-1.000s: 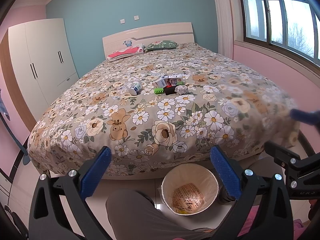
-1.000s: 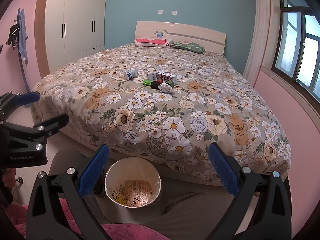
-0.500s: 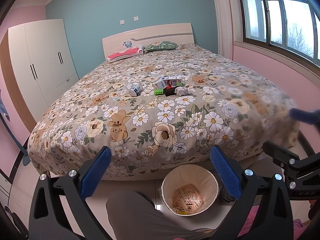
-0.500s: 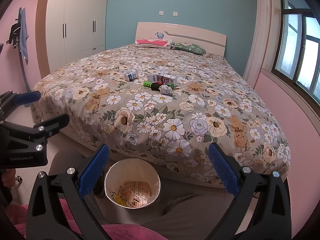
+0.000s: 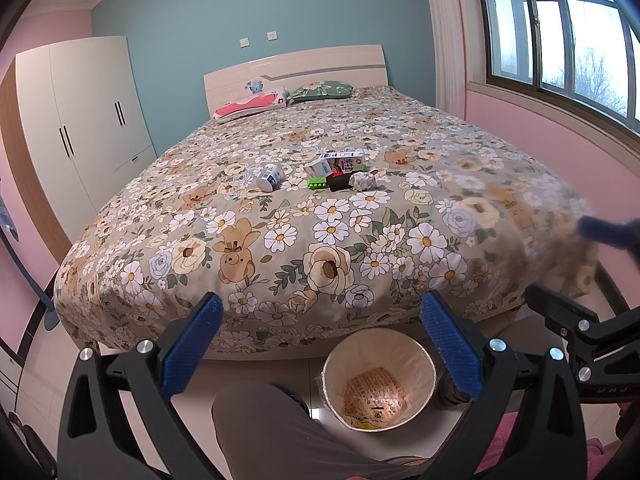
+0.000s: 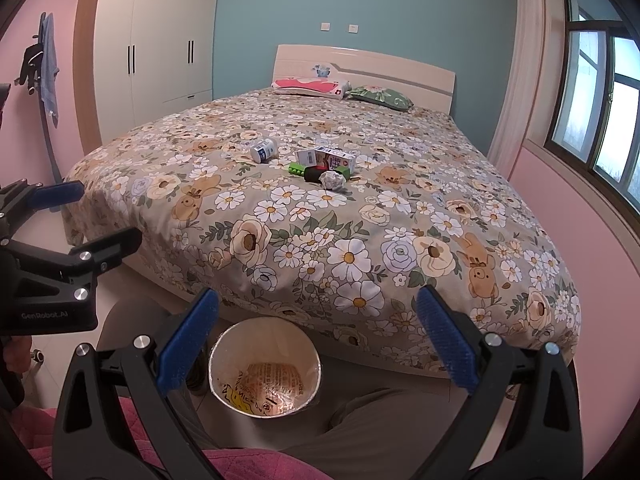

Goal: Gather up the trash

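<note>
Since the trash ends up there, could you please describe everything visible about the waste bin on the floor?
The waste bin is a small round, cream-coloured pail standing upright on the pale floor at the foot of the bed, beside the person's knee. A clear plastic liner wraps its rim. Inside lies a crumpled printed wrapper, orange and yellow. Neither gripper touches it.

We see a big bed (image 5: 360, 216) with a flowery cover and two pillows (image 6: 310, 85) at its head. A white wardrobe (image 5: 80, 120) stands left; something blue, maybe a towel (image 6: 49, 68), hangs nearby.
</note>
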Demonstrator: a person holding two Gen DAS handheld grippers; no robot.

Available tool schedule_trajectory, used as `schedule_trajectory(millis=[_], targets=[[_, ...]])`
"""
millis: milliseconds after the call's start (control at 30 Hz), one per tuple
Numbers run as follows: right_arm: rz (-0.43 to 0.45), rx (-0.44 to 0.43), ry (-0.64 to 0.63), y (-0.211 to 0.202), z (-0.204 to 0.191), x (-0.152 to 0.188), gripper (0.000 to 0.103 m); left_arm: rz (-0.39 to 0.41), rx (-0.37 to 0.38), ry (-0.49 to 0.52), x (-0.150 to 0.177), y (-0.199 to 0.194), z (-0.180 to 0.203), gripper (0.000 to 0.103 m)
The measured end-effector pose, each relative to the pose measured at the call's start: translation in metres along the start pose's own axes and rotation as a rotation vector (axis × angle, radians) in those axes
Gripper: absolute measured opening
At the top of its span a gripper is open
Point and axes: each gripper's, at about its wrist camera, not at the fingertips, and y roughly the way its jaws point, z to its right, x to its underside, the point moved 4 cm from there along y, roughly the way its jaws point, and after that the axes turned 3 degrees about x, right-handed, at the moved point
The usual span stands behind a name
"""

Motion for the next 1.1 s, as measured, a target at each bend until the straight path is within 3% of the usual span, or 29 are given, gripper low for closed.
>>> schedule_trajectory(millis=[233,467,567,900,1100], targets=[[0.034,0.003,-0.031,0.009,-0.003,-0.026,0.096,-0.008,0.018,-0.035,-0.016,0.018,-0.015,0.101],[0.042,-0.023,-0.033,0.045,0.011,-0.056,0.096,-0.019,-0.004,-0.089,-0.045,0.057,-0.044,0.101],[0.046,-0.024,-0.031,0.066,0.02,-0.072,0.096,-0.041,0.007,-0.124,-0.062,0.083,-0.057,0.101],[0.041,-0.04,-0.016,0.14,0.039,-0.123,0.096,-0.072,-0.059,-0.131,-0.118,0.169,-0.094,0.101],[0.002,-0.059,-0.025,0.202,0.037,-0.144,0.096,-0.137,-0.034,-0.17,-0.145,0.231,-0.117,0.101]])
